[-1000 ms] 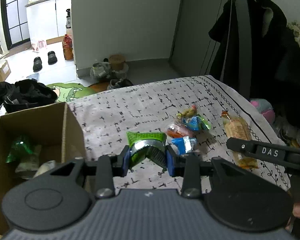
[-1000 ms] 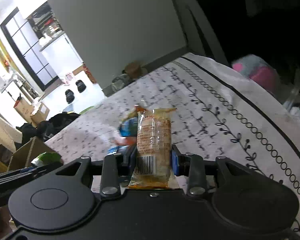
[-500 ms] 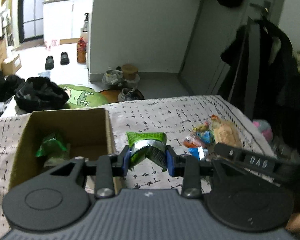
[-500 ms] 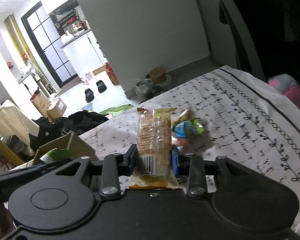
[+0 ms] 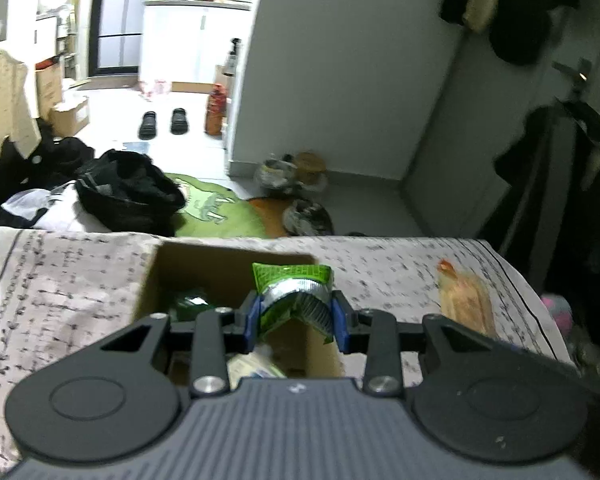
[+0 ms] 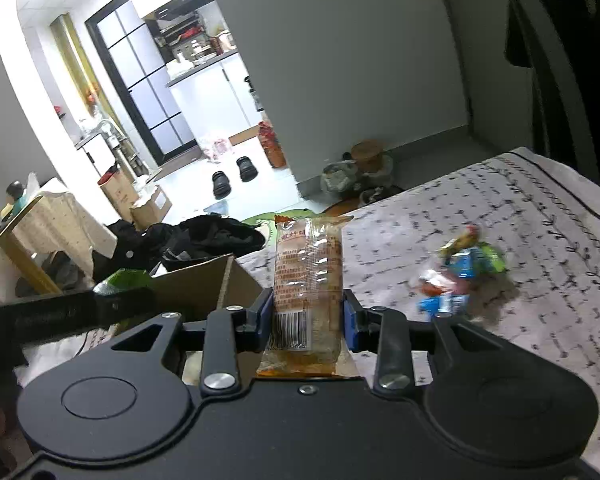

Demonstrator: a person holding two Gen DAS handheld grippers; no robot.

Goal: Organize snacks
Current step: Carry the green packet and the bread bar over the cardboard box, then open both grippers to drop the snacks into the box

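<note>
Gripping a green foil snack packet [image 5: 292, 296] between its blue pads, the left gripper [image 5: 295, 320] sits at the centre of the left wrist frame, directly in front of the open cardboard box [image 5: 228, 264]. Inside the box, lower left of the packet, another green wrapper [image 5: 190, 304] shows. The box stands on a patterned cloth-covered tabletop [image 5: 60, 288].

Centre of the right wrist frame, the right gripper [image 6: 306, 320] is clamped on an upright orange wrapped cake bar [image 6: 308, 276], barcode toward the camera. To the right of it in that frame, a small heap of loose colourful candies [image 6: 458, 276] lies on the cloth. At left, the box's corner [image 6: 228, 280] appears beside the bar.
</note>
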